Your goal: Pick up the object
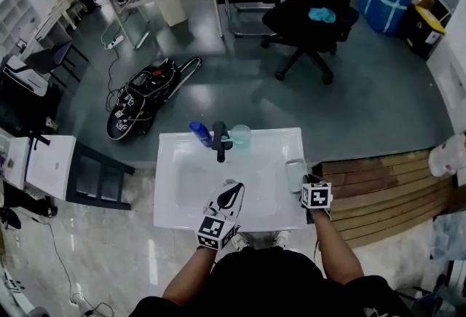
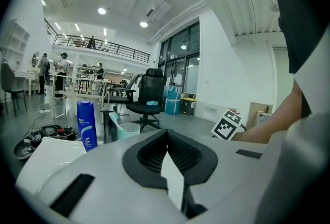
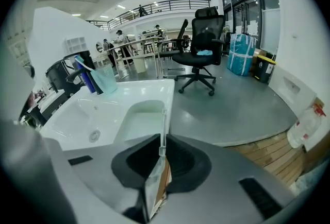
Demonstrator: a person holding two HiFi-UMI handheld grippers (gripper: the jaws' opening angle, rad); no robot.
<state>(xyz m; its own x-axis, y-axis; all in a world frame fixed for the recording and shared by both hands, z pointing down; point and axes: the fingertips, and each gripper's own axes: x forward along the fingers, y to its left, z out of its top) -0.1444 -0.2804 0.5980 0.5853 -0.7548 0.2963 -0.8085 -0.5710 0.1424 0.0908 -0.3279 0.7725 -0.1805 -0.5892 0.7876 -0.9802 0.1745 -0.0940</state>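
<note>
Right gripper (image 3: 161,152) pinches just 1 thin wall of the pale green translucent plastic tub (image 3: 137,119), at 3 o'clock on the white ceramic sink (image 1: 175,188), so I reckon it could swing and slip out. Left gripper (image 2: 168,160) is pressed together, empty.

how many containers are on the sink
3: a blue bottle left of the black tap, a pale green cup right of it, and a pale green tub at the sink right edge, its wall pinched in the right claw. None appear hidden.
</note>
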